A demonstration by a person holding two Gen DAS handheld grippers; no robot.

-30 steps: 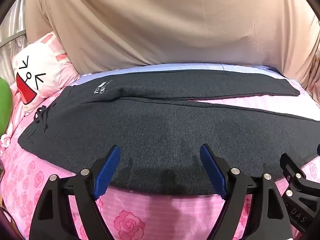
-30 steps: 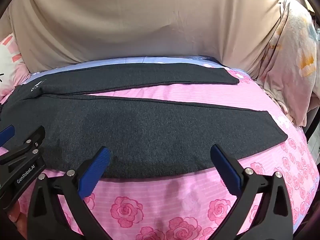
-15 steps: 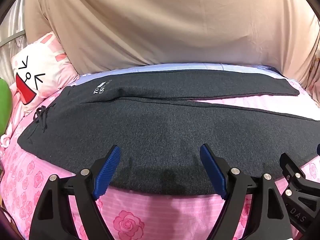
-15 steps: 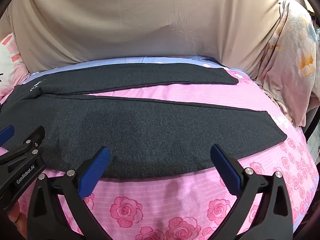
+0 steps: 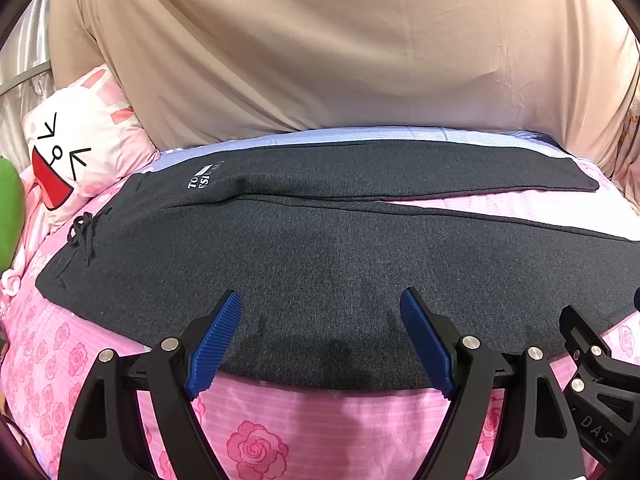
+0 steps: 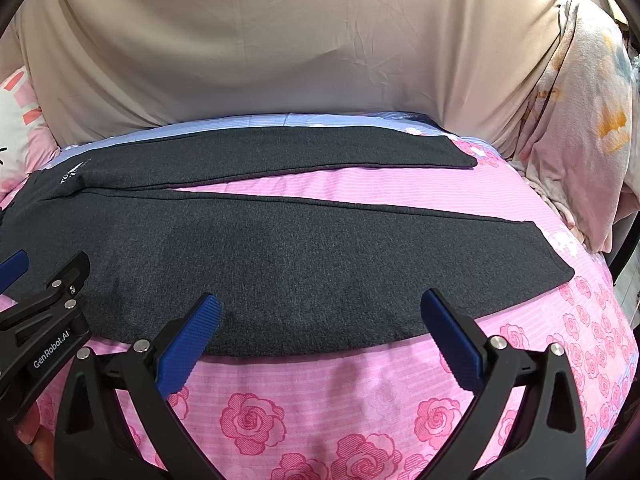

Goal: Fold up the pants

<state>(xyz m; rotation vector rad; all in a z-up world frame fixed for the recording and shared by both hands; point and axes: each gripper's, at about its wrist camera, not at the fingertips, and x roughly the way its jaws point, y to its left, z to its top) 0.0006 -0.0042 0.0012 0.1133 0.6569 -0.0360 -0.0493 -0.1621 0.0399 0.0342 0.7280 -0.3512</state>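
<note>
Dark charcoal pants (image 5: 320, 256) of a fine, felt-like knit are laid flat across a bed covered by a pink sheet (image 5: 328, 424) printed with thin stripes and roses. The waistband is seen at the left, where a thin drawstring (image 5: 82, 236) is knotted and white lettering (image 5: 200, 178) is printed near the hip; the two legs are spread in a narrow V toward the right, with a wedge of pink sheet exposed between them. The far leg (image 6: 280, 154) is a long, straight band ending in a blunt hem; the near leg (image 6: 300, 272) is wider and its near edge curves along the bed front. The left gripper (image 5: 320, 340) is held with its ribbed blue pads (image 5: 214, 346) spread wide apart and nothing between them, poised at the near edge of the near leg around the thigh; contact with the cloth cannot be judged. The right gripper (image 6: 320, 340) is likewise spread wide and empty, set at the same near edge further toward the hem, with the left tool's black frame visible just beside it. A beige cloth (image 5: 340, 48) is draped behind the bed, a cartoon-face pillow (image 5: 68, 148) is propped at the left, and a pale floral quilt (image 6: 580, 120) is bunched at the right
</note>
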